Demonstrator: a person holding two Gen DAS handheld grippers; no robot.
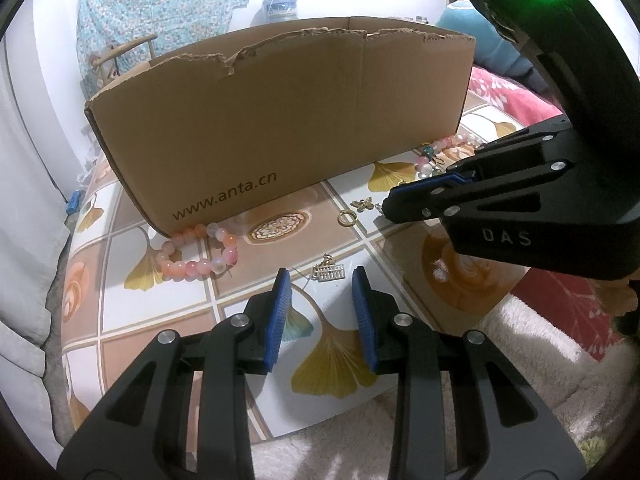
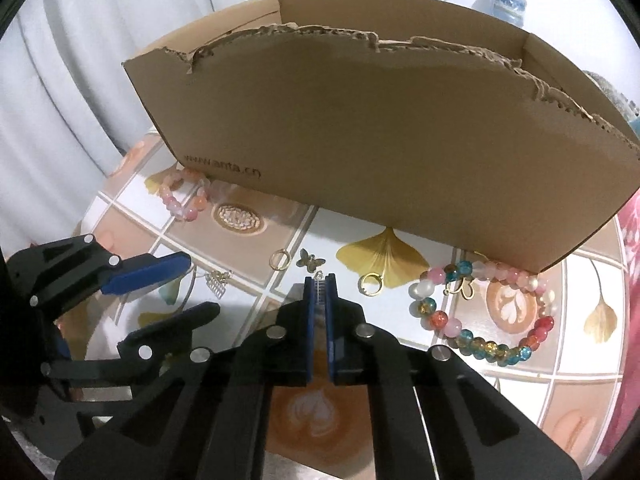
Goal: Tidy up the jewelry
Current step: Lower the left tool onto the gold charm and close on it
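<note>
Loose jewelry lies on a patterned tabletop (image 1: 172, 320) in front of a cardboard box (image 1: 280, 120). My right gripper (image 2: 319, 278) is shut on a small silver piece (image 2: 319, 286) that pokes out at the tips of its blue pads. My left gripper (image 1: 322, 280) is open and empty. A silver comb-like charm (image 1: 329, 272) lies just beyond its fingertips. A pink-orange bead bracelet (image 1: 200, 252) rests against the box. Near the right gripper (image 1: 390, 202) lie a gold ring (image 2: 281, 258), a butterfly charm (image 2: 310, 259), a gold hoop (image 2: 370, 282) and a multicolour bead bracelet (image 2: 480, 320).
The box (image 2: 380, 140) has a torn top rim and stands along the far side of the table. A white fluffy rug (image 1: 520, 360) lies below the near table edge. A pink floral cloth (image 1: 516, 96) is at the right, a pale curtain (image 2: 60, 100) at the left.
</note>
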